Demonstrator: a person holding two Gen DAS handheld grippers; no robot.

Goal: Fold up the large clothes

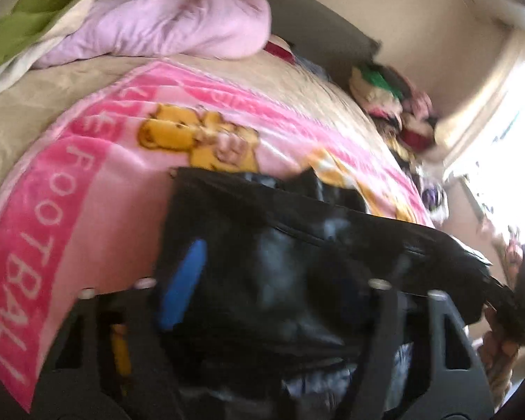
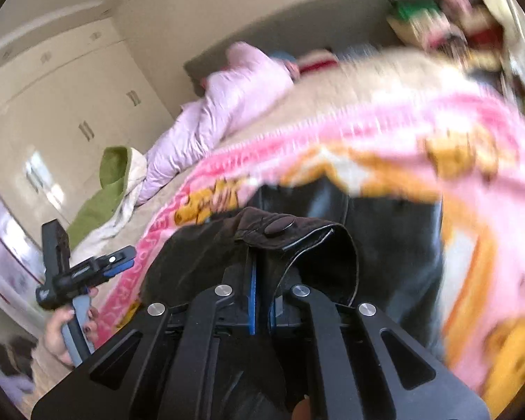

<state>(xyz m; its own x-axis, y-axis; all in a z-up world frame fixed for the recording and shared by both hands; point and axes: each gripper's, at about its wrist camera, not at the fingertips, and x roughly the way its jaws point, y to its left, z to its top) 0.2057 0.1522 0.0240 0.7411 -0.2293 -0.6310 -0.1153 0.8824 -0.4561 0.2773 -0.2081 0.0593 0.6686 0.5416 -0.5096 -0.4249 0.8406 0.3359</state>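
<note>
— Bed (image 1: pixel 24 115) first: what's spread on it?

— Pink blanket (image 1: pixel 98 189) with bears and lettering; my black jacket (image 1: pixel 262 245) lies on that, shiny and rumpled.

— Anything behind?

— Lilac quilt (image 1: pixel 164 24) bunched at the headboard, green cloth (image 1: pixel 28 17) beside it.

— Your right claw (image 2: pixel 253 273)?

— Clenched on the jacket's brown collar edge, just below a button.

— Left claw (image 1: pixel 259 280)?

— Jacket bunched between its fingers; blurred, so I cannot tell if it grips
</note>
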